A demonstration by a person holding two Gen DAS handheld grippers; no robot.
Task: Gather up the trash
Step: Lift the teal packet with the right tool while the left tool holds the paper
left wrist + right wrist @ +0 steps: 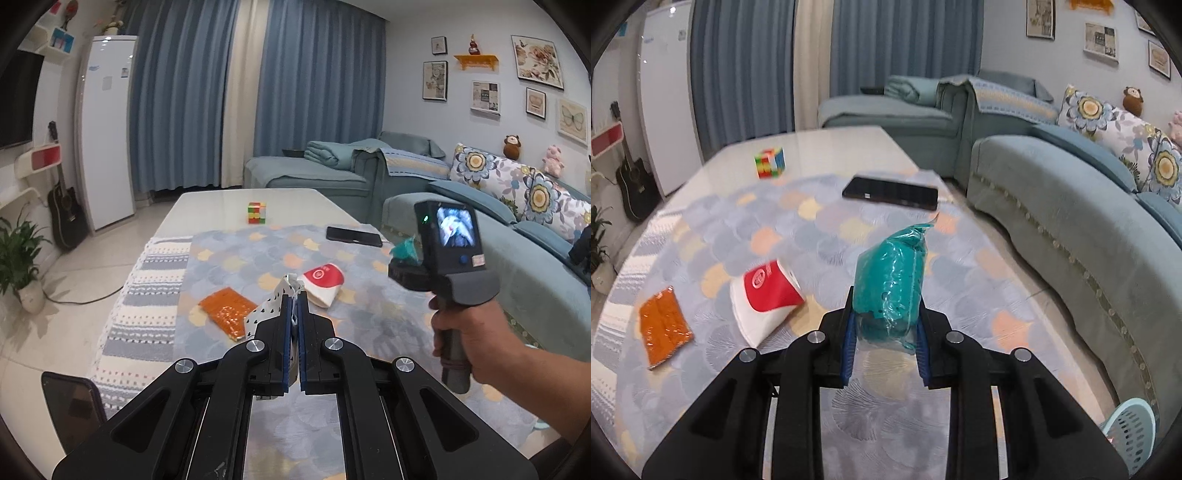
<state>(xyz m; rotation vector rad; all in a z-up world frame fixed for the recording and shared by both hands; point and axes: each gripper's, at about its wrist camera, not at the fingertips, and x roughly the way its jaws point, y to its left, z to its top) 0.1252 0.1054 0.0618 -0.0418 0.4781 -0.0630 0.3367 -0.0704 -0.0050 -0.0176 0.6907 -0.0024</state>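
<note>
Our right gripper (886,328) clamps the crinkly teal plastic wrapper (892,284) — lifted for binning; the left gripper (293,314) pinches a white dotted paper scrap (271,302) shut — trash too.

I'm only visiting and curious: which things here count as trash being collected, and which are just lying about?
Part of the job:
- teal wrapper, clamped in the right gripper
- white patterned wrapper, pinched in the left gripper
- orange packet
- red-and-white pouch
- blue basket, probably the bin

Just lying about:
- puzzle cube
- black phone
</note>
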